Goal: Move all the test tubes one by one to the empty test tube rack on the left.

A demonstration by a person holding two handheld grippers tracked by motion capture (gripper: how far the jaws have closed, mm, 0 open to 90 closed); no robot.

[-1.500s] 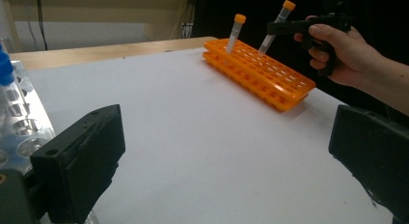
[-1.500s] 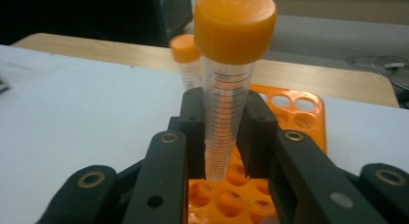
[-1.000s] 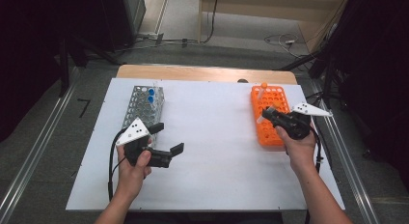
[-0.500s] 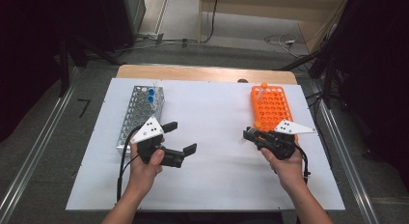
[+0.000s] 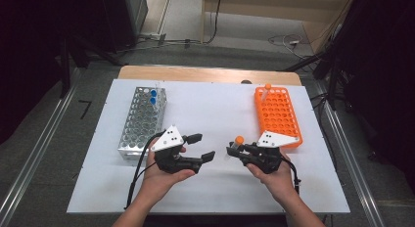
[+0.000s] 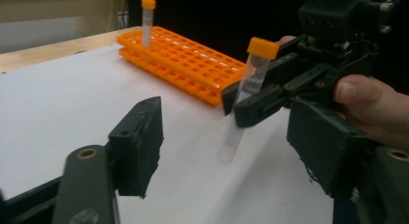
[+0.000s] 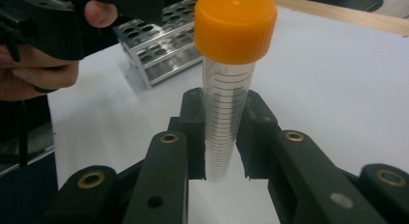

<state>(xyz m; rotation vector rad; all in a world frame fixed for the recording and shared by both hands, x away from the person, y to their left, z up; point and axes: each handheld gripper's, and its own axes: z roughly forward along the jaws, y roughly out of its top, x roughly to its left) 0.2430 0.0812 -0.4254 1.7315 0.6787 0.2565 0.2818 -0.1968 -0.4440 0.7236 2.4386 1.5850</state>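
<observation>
Compared with half a second earlier, the left gripper [image 5: 201,147] is seen shifted slightly toward the middle of the table, and the right gripper [image 5: 235,152] is found drawn farther from the orange rack [image 5: 277,115] toward the centre, so that the two sets of jaws now face each other, near but apart.

A white table top [image 5: 215,109] is seen, backed by a strip of wood at its far edge, with grey floor, metal rails and loose cables beyond, and dark surroundings on both sides. At the left a metal tube rack [image 5: 142,121] is stood, with two blue-capped tubes [image 5: 152,97] set near its far end. The left gripper is held with its jaws spread wide and nothing between them. The right gripper is clamped on a centrifuge tube [image 7: 225,108], gripped around its lower half and held roughly upright above the bare table, between the two racks. The tube is shown as clear plastic with printed graduation lines, a rounded tip and an orange screw cap [image 7: 235,25]; it looks empty. At the right, one more orange-capped tube [image 6: 147,19] is stood at the far end of the orange rack.
</observation>
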